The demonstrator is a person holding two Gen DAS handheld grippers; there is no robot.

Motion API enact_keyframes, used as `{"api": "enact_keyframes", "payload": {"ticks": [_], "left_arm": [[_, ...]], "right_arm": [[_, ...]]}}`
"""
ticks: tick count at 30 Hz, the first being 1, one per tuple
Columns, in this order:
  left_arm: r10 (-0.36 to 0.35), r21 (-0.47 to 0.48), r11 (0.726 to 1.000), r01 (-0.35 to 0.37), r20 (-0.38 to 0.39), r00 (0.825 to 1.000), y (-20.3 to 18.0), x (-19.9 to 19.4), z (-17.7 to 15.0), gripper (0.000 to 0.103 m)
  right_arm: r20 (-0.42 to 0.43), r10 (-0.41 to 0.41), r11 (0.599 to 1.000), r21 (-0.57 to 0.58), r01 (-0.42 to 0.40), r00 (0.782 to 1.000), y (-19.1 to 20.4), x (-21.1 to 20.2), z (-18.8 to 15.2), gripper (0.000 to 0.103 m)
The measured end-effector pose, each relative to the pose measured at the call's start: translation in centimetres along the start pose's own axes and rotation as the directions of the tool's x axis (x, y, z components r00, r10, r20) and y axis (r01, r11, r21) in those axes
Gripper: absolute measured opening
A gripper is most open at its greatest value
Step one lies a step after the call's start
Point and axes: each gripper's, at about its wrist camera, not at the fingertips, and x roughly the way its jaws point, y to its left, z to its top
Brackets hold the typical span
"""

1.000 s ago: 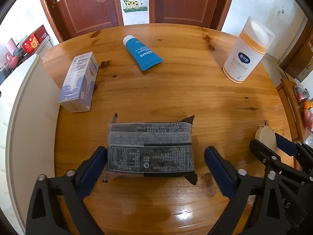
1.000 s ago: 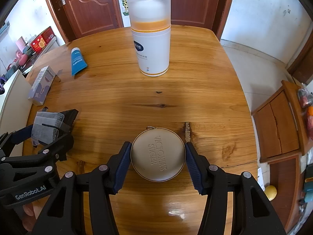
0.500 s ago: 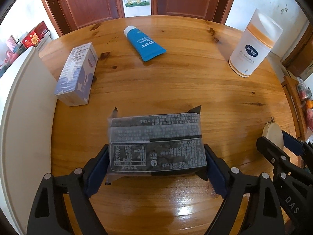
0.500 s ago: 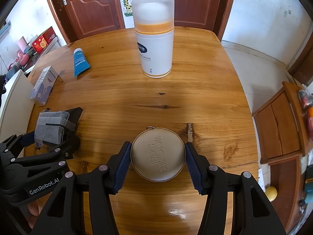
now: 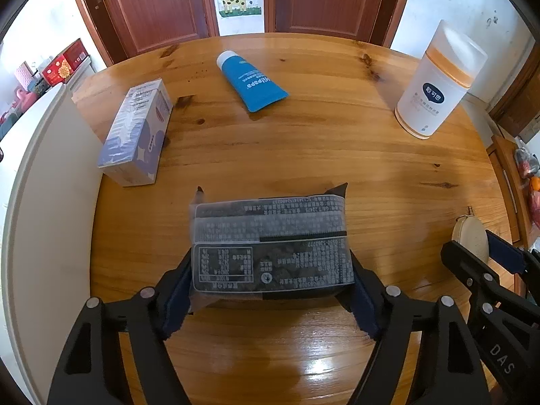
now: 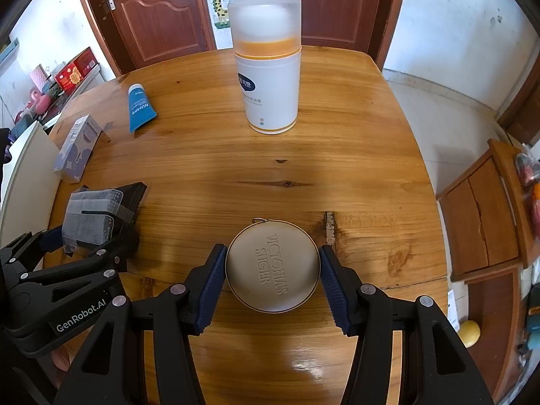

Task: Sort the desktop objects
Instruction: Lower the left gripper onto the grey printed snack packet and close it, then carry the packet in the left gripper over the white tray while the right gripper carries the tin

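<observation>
A: The left tool [image 5: 270, 290] is closing on the dark packet [image 5: 270, 246] lying between its fingers, pads meeting the ends. Soft wrapping could crumple and slip.

B: The right tool [image 6: 271, 271] holds the round tin [image 6: 271, 265], which may squirt out of flat pads.

A: Only the right view shows the tin's lettering; the left shows just its edge.

B: Both rest on the desk [image 6: 354, 175].

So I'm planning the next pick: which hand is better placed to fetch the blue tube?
Left, probably. The blue tube lies up the table on the left gripper's side, though its jaws are closing around the dark packet. The right gripper grips the round case.
</observation>
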Motion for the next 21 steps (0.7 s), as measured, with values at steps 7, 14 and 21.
{"api": "enact_keyframes", "payload": {"ticks": [7,14,21], "left_arm": [[-0.004,-0.003,1.0,0.004,0.012,1.0,0.2,-0.8,0.2,0.076],[0.007,0.012,1.0,-0.007,0.038,0.999,0.3,-2.4,0.2,0.076],[0.016,-0.005,1.0,-0.016,0.056,0.998,1.1,-4.1,-0.1,0.076]], "right_arm": [[0.005,0.006,1.0,-0.005,-0.006,1.0,0.1,-0.3,0.0,0.054],[0.011,0.008,1.0,-0.011,-0.008,1.0,0.1,-0.9,0.1,0.054],[0.02,0.017,1.0,-0.02,-0.016,1.0,0.6,-2.0,-0.1,0.054]]}}
